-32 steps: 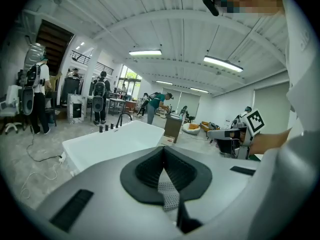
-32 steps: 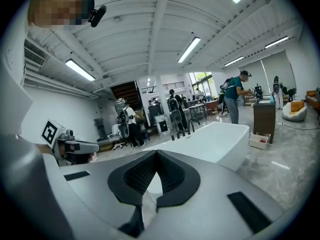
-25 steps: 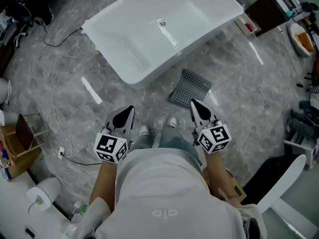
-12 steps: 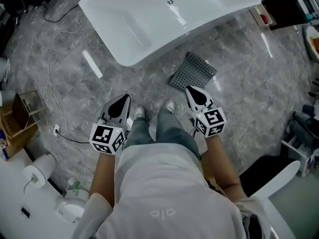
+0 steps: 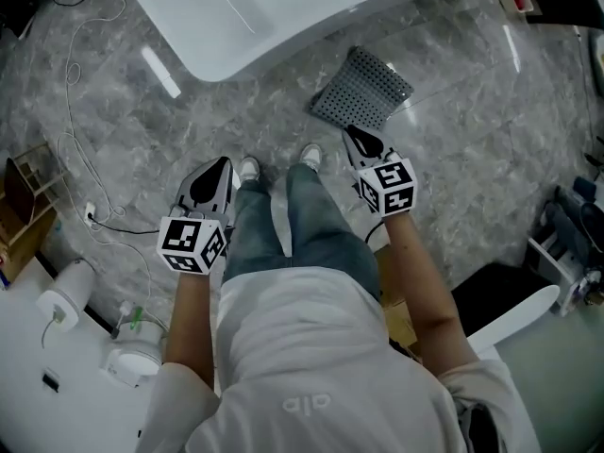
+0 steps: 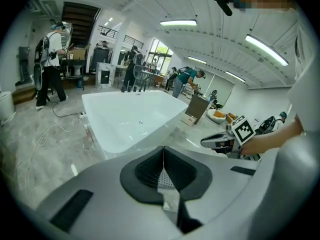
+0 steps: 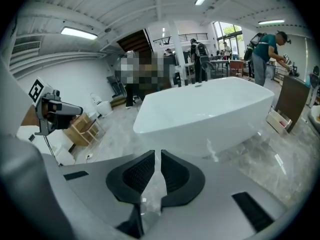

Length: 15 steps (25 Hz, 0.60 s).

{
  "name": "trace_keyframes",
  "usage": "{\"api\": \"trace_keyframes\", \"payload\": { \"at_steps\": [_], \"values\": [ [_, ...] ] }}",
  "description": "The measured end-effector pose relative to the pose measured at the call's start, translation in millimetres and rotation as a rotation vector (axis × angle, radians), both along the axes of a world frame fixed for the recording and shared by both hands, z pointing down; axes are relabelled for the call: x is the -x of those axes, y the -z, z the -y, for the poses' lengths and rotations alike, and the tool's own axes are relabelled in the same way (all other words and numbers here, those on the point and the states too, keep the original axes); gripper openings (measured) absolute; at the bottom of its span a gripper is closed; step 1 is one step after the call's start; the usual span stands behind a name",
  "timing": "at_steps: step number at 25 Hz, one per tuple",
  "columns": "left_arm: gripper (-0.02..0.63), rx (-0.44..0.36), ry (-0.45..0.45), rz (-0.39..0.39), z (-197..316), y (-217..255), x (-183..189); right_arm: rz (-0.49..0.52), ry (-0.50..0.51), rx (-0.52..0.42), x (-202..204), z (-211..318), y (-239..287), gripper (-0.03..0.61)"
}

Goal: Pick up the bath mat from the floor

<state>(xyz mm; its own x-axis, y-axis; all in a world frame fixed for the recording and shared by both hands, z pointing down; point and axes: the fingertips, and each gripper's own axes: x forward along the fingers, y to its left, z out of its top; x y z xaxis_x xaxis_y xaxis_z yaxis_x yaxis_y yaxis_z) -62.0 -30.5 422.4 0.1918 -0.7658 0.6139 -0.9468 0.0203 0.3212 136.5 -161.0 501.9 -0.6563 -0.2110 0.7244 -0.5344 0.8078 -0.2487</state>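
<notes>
**grippers come down toward grey bath mat beside bathtub**

at far left of the head view, a wooden crate [image 5: 21, 217] stands on the grey marbled floor [image 5: 472, 159], with a thin white cable [image 5: 83, 149] looping past it. next comes the left gripper [image 5: 224, 163], held low beside the person's left leg, its marker cube toward the camera and its nose pointing forward and down. its own view shows the jaws pressed together at the tips and gripping nothing.

in the middle, the person stands in blue jeans and white shoes [image 5: 248, 168]. the white bathtub [image 5: 245, 8] fills the top of the frame ahead of them.

right of centre, the bath mat [image 5: 363, 88], grey and perforated, lies on the floor just beside the tub's near edge. it is not flat, its tub-side part tilted up. nothing holds it.

the right gripper [image 5: 349, 132] points down at the mat, and its tip appears just short of the mat's near edge. whether it touches cannot be told from above. its own view shows the jaws only a slit apart, with nothing between them but floor and the tub's wall beyond.
</notes>
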Motion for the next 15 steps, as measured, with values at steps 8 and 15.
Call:
{"api": "trace_keyframes", "payload": {
  "at_steps": [8, 15],
  "values": [
    [0.017, 0.096, 0.01, -0.039, -3.1, -103.9, -13.7, -0.14, 0.043, 0.077, -25.1, 2.1, -125.5, 0.13],
    [0.018, 0.179, 0.054, -0.091, -11.8, -206.6, -30.4, -0.252, 0.112, 0.125, -44.9, -6.6, -234.7, 0.205]
  ]
}}
